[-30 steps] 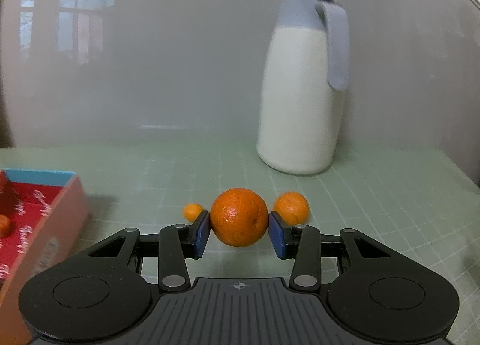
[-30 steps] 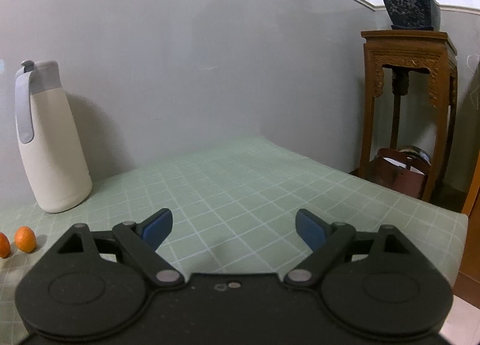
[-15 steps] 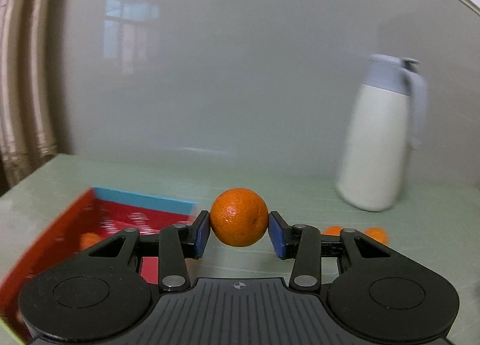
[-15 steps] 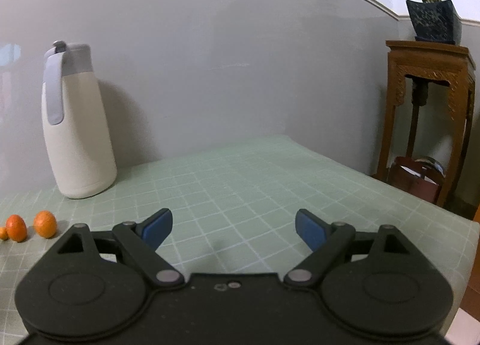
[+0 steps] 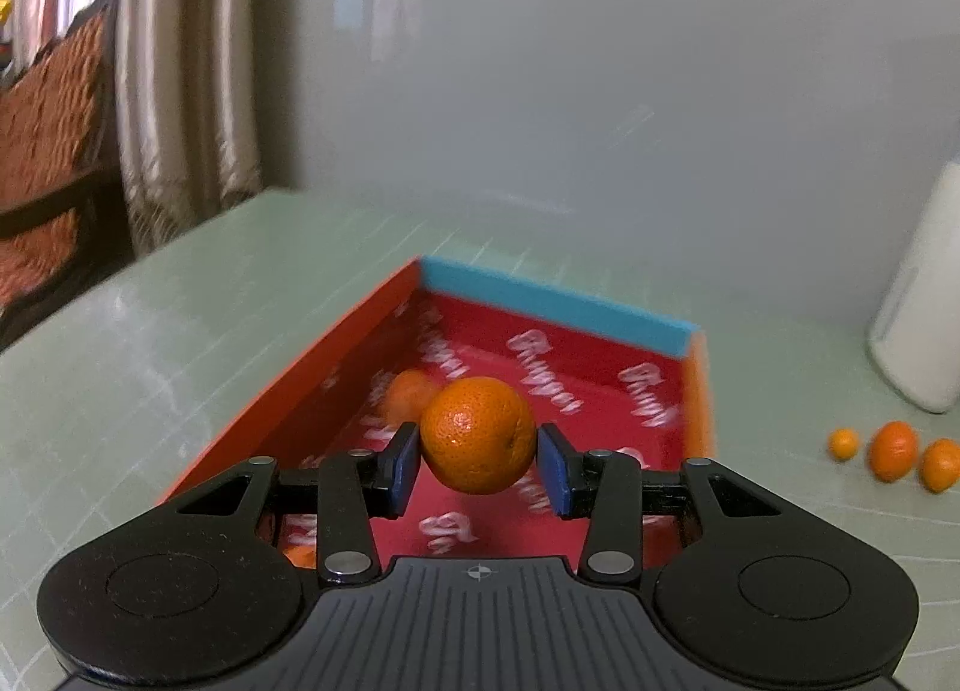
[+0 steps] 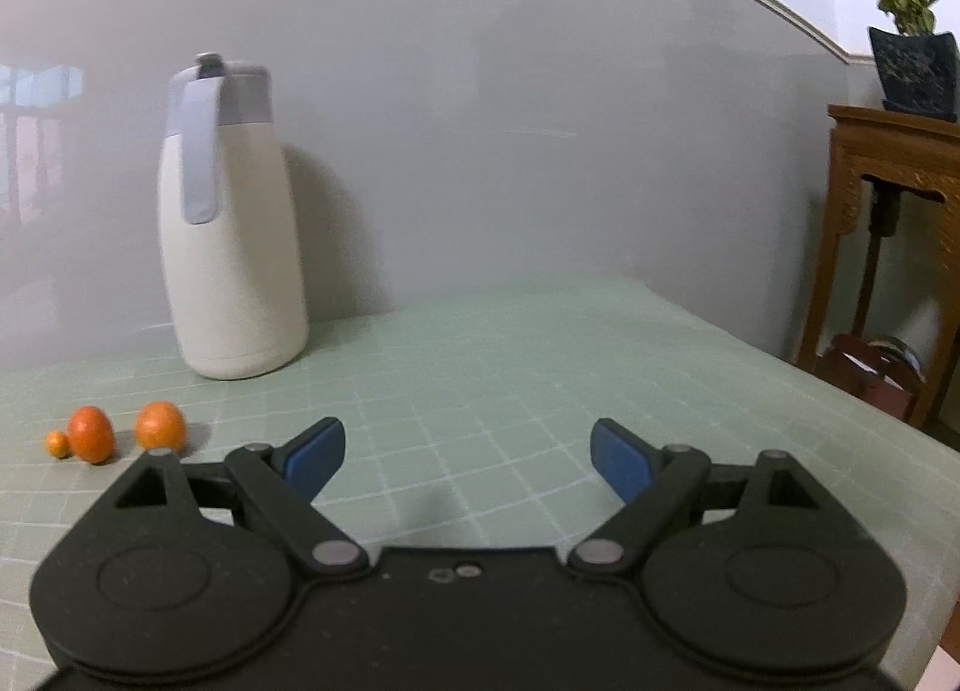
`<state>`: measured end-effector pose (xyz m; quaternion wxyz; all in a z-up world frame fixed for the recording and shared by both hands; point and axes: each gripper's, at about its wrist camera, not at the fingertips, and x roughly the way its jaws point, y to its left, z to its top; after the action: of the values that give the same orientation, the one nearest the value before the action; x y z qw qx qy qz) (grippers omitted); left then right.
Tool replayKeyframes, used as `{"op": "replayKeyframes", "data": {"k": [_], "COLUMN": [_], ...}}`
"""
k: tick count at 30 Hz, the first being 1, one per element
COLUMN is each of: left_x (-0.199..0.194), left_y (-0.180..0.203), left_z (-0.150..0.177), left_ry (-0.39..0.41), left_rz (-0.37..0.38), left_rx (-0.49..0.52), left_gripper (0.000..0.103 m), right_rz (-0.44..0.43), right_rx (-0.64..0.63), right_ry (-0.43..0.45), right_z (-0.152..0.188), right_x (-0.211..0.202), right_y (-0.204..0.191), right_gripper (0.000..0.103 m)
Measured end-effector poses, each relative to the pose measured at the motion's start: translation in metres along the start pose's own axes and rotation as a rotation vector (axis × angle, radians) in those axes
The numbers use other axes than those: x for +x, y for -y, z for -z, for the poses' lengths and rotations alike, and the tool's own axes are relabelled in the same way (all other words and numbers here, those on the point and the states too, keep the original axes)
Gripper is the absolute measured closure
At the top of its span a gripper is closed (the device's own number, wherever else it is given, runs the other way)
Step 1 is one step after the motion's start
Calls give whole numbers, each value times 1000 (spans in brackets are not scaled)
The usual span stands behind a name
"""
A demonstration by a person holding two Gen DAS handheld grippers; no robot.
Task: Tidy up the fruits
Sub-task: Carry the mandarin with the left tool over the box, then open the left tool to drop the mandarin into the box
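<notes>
My left gripper [image 5: 478, 460] is shut on an orange [image 5: 477, 434] and holds it above the open red box [image 5: 558, 307] with a blue far wall. Another orange fruit [image 5: 407, 394] lies inside the box, blurred. Three small orange fruits lie on the table to the right: a tiny one [image 5: 843, 443], a middle one [image 5: 894, 449] and one at the edge [image 5: 941, 464]. They also show in the right wrist view, tiny [image 6: 57, 443], middle [image 6: 91, 434] and right [image 6: 159, 425]. My right gripper [image 6: 468, 460] is open and empty above the table.
A white jug with a grey lid and handle [image 6: 231, 223] stands at the back by the wall; its side shows in the left wrist view [image 5: 924, 301]. A wooden stand [image 6: 888, 247] with a potted plant [image 6: 912, 54] is beyond the table's right edge. Curtains and a chair [image 5: 54, 150] are at the left.
My left gripper has swung left with the orange, from in front of the jug to over the red box. My right gripper's view has turned left, bringing the jug and small fruits nearer the middle.
</notes>
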<state>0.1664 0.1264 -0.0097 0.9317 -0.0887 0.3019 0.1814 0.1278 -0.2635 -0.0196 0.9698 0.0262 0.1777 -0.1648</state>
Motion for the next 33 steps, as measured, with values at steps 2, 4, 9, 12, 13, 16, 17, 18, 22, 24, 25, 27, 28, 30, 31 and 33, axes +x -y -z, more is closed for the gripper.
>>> {"op": "replayKeyframes", "data": {"k": [2, 4, 9, 12, 13, 16, 17, 18, 22, 24, 25, 27, 28, 30, 31, 33], "left_x": [2, 5, 1, 0, 0, -7, -11, -13, -33, -39, -43, -48, -51, -54, -55, -57], "left_y": [-4, -4, -13, -17, -19, -24, -26, -28, -37, -44, -47, -53, -57, -62, -65, -70], "left_z": [0, 0, 2, 4, 5, 8, 8, 8, 8, 8, 10, 13, 15, 20, 22, 26], "left_ry": [-20, -25, -38, -52, -59, -38, -27, -15, 54, 65, 72, 88, 96, 103, 108, 120], "left_rz": [15, 3, -5, 1, 6, 13, 10, 8, -8, 3, 5, -3, -5, -8, -11, -18], "left_rx": [-31, -13, -49, -31, -35, -42, -40, -39, -30, -34, -40, -47, -50, -55, -55, -55], "left_gripper": [61, 60, 60, 60, 60, 55, 51, 39, 28, 28, 27, 27, 25, 22, 21, 21], "right_rz": [-14, -29, -77, -111, -124, -153, -164, -175, -205, -220, -227, -237, -244, -256, -262, -272], "right_rx": [-11, -20, -39, -60, -65, -85, -93, -100, -128, -133, -137, -150, -155, -162, -167, -170], "right_ry": [3, 2, 10, 11, 9, 5, 2, 0, -17, -35, -40, -45, -48, -58, -66, -81], "right_z": [0, -1, -5, -5, -5, -5, -4, -4, -1, 1, 1, 3, 3, 4, 5, 6], "right_x": [-1, -2, -6, -8, -8, -8, -8, -7, -4, 0, 1, 2, 3, 5, 8, 13], "right_y": [-8, -16, -41, -60, -66, -81, -87, -92, -107, -114, -117, -124, -126, -130, -132, -135], "right_gripper": [14, 14, 14, 14, 14, 14, 14, 14, 14, 14, 14, 15, 15, 15, 15, 16]}}
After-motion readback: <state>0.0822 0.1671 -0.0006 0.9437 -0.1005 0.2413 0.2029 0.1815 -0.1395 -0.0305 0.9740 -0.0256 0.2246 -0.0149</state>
